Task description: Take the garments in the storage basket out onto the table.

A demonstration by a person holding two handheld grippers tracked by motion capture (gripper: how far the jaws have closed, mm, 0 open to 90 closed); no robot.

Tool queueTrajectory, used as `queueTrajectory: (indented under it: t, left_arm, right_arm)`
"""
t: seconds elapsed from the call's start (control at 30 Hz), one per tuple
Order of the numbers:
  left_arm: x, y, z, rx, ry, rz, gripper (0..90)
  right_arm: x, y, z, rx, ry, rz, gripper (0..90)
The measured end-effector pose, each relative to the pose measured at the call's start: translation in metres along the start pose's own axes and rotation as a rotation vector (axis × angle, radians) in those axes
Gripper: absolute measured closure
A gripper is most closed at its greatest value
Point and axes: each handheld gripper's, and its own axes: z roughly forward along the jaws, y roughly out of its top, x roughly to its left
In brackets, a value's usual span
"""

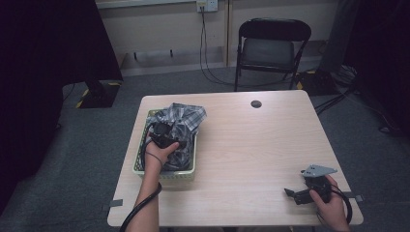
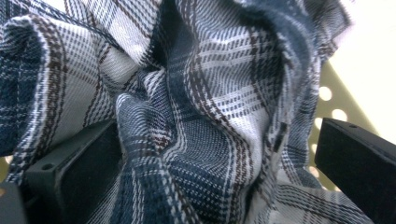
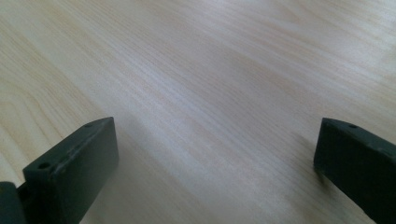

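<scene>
Plaid cloth (image 2: 201, 121) bunches between the spread left tool (image 2: 210, 186), while the right tool (image 3: 215, 177) gapes above bare table (image 3: 210, 70).

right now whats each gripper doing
left gripper: open, tongs wide around the plaid shirt in the basket.
right gripper: open, holding nothing, over the table.

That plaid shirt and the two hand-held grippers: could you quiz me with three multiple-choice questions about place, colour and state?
1. Where is the plaid shirt?
A in the basket
B on the chair
C on the floor

2. What colours is the shirt?
A red, yellow
B navy, white
C plain green

3. How are the right hand-held gripper's jaws?
A shut on cloth
B holding a cup
C open over bare table

Answers: 1 A, it bunches inside the basket; 2 B, navy and white checks show; 3 C, the jaws stand apart above wood.
</scene>
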Motion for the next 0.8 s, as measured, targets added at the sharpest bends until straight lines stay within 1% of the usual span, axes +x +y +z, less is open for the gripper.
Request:
queueTrajectory:
  t: [0.13, 0.23, 0.3, 0.37, 0.4, 0.47, 0.57, 0.7, 0.77, 0.8]
  left_arm:
    - [0.0, 0.001, 0.004, 0.013, -0.012, -0.014, 0.3]
    - [0.003, 0.001, 0.009, 0.009, -0.035, -0.046, 0.3]
    - [0.005, 0.001, 0.012, 0.01, -0.04, -0.053, 0.3]
    - [0.004, 0.0, 0.014, 0.014, -0.036, -0.05, 0.2]
    - [0.003, -0.001, 0.016, 0.023, -0.032, -0.035, 0.2]
    - [0.002, -0.002, 0.019, 0.033, -0.021, -0.02, 0.2]
    - [0.0, -0.003, 0.022, 0.047, 0.0, -0.008, 0.1]
    - [-0.005, -0.003, 0.028, 0.087, 0.039, 0.047, 0.2]
    - [-0.007, -0.003, 0.031, 0.105, 0.053, 0.066, 0.3]
    - [-0.009, -0.003, 0.032, 0.123, 0.066, 0.08, 1.2]
  right_arm:
    - [0.0, 0.0, 0.0, 0.0, 0.0, 0.0, 0.0]
    - [0.0, 0.0, 0.0, 0.0, 0.0, 0.0, 0.0]
    - [0.0, 0.0, 0.0, 0.0, 0.0, 0.0, 0.0]
    - [0.0, 0.0, 0.0, 0.0, 0.0, 0.0, 0.0]
    - [0.0, 0.0, 0.0, 0.0, 0.0, 0.0, 0.0]
    - [0.0, 0.0, 0.0, 0.0, 0.0, 0.0, 0.0]
    - [0.0, 0.0, 0.0, 0.0, 0.0, 0.0, 0.0]
    - [0.0, 0.0, 0.0, 0.0, 0.0, 0.0, 0.0]
    - [0.0, 0.0, 0.0, 0.0, 0.0, 0.0, 0.0]
    - [0.0, 0.0, 0.0, 0.0, 0.0, 0.0, 0.0]
